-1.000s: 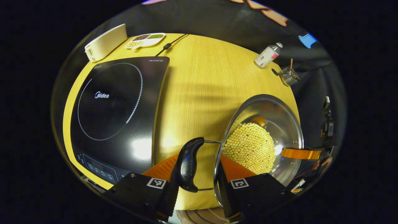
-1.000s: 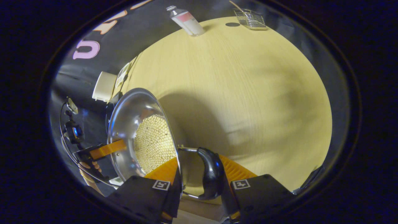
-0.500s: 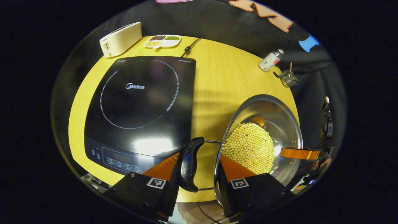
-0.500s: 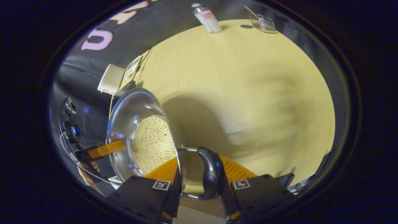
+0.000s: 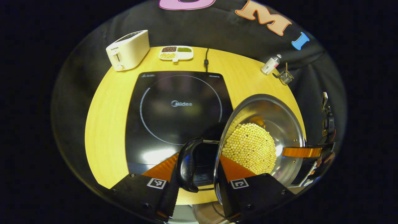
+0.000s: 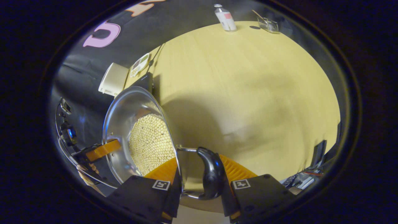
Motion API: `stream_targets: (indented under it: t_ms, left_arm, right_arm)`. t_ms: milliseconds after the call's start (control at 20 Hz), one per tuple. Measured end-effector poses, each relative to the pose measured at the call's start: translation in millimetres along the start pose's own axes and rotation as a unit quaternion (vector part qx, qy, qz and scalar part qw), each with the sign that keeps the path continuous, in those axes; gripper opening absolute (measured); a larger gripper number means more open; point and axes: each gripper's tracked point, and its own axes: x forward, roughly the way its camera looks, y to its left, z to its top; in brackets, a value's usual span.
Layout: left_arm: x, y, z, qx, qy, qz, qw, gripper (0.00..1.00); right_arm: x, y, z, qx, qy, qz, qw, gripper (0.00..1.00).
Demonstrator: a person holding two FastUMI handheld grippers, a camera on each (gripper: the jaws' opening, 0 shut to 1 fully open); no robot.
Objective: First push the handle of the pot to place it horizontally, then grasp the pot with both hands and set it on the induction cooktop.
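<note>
Both tongs [image 5: 199,166] [image 6: 199,174] grip the pot [image 5: 264,137] over the cooktop [image 5: 177,115]

Hand-held gripper [image 5: 194,169], black housings, square coded markers, screws

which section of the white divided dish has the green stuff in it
The back-right section of the divided dish in the left gripper view holds the green filling; the back-left one is dark brown and the front one yellowish.

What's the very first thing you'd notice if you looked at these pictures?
The shiny steel pot, its bottom covered in small yellow beans, is held up between two grippers: the left gripper and the right gripper each grip a black side handle. Behind it on the round yellow table lies a big black induction cooktop.
</note>
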Motion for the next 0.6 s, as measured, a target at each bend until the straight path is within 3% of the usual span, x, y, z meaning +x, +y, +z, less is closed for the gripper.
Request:
stream_targets:
  t_ms: [600]
  left_arm:
    - [-6, 94, 13, -0.029, -0.027, -0.001, 0.999, 0.6]
  right_arm:
    - [28, 90, 6, -0.038, -0.005, -0.018, 0.999, 0.52]
